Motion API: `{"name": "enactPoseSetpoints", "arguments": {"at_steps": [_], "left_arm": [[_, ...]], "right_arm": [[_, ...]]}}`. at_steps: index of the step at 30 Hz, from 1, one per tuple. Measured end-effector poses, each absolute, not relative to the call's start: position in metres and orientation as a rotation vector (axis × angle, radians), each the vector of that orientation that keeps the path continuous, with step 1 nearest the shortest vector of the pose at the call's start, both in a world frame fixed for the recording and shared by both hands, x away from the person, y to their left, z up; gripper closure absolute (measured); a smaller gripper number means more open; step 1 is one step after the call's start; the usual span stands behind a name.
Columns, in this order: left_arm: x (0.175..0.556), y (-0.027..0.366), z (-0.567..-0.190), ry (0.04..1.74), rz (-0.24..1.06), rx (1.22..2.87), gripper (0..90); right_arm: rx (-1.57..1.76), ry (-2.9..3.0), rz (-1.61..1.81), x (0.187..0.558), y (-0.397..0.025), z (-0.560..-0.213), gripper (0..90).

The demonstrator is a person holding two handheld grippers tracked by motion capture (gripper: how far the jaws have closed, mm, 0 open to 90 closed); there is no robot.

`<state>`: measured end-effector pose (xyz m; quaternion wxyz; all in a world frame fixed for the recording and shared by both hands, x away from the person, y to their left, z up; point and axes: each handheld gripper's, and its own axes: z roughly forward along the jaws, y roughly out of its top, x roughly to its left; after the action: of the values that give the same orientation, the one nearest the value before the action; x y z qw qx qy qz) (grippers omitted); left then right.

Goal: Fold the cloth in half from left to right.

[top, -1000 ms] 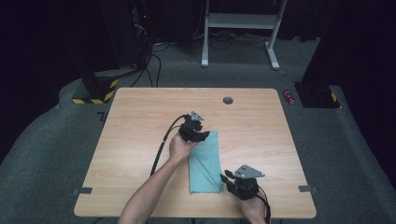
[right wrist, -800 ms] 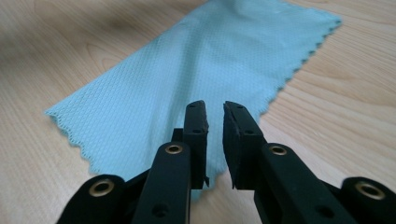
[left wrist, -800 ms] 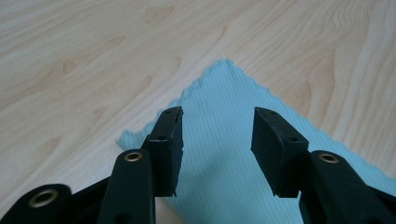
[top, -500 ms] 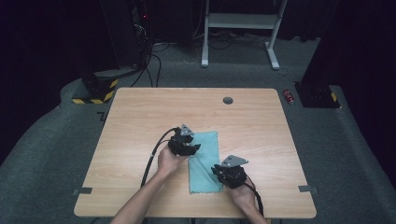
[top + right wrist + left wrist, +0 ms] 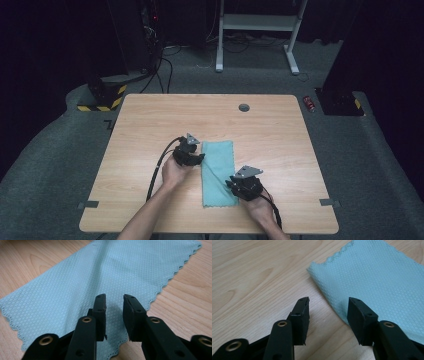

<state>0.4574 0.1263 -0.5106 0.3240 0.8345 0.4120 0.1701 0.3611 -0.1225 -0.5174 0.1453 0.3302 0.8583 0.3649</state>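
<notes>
Cloth (image 5: 218, 172) lay flat on the bench (image 5: 150, 125), a long teal strip running away from you, already doubled over lengthwise by the look of the crease down its middle. It sat near the front-centre of the bench, between your two hands, which is likely why you had one gripper at each long side: a two-point pick for another fold or a lift.

Left gripper (image 5: 189, 152): you held it at the cloth's left edge, toward the far end. In the left gripper view (image 5: 329, 305) its jaws stood well apart, straddling the edge, one jaw over bare wood and the other over the fabric near the scalloped far corner. Nothing was gripped. Your forearm came in on a diagonal from the bottom, wrist angled so the gripper pointed across toward the cloth.

Right gripper (image 5: 245, 185): you had it at the right edge near the front end. In the right gripper view (image 5: 114, 302) the jaws hung over the fabric with a narrow gap left between them, not closed on any fold that I could see. Hand low, gripper pointed left and slightly forward.

Judgement: both grippers were placed for a grasp not yet made; the left needed the bigger closing travel.
</notes>
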Motion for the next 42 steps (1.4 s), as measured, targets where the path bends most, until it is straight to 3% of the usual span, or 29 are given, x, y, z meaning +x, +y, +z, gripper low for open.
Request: {"name": "enactPoseSetpoints", "arguments": {"at_steps": [9, 20, 34, 37, 42], "left_arm": [[0.423, 0.130, -0.490, 0.985, 0.390, 2.133, 46.8], [0.374, 0.114, -0.504, 0.959, 0.377, 2.212, 35.0], [0.354, 0.131, -0.512, 0.992, 0.447, 2.274, 36.6], [0.350, 0.133, -0.507, 0.972, 0.446, 2.226, 37.0], [0.361, 0.112, -0.499, 0.947, 0.416, 2.186, 35.4]], "right_arm": [[0.982, 2.450, 1.069, 0.367, -0.124, -0.516, 70.5], [0.985, 2.444, 1.046, 0.374, -0.121, -0.517, 65.6], [0.963, 2.461, 1.016, 0.381, -0.116, -0.519, 64.6], [0.964, 2.460, 1.017, 0.381, -0.116, -0.519, 64.3], [0.960, 2.460, 1.015, 0.380, -0.115, -0.519, 64.1]]}}
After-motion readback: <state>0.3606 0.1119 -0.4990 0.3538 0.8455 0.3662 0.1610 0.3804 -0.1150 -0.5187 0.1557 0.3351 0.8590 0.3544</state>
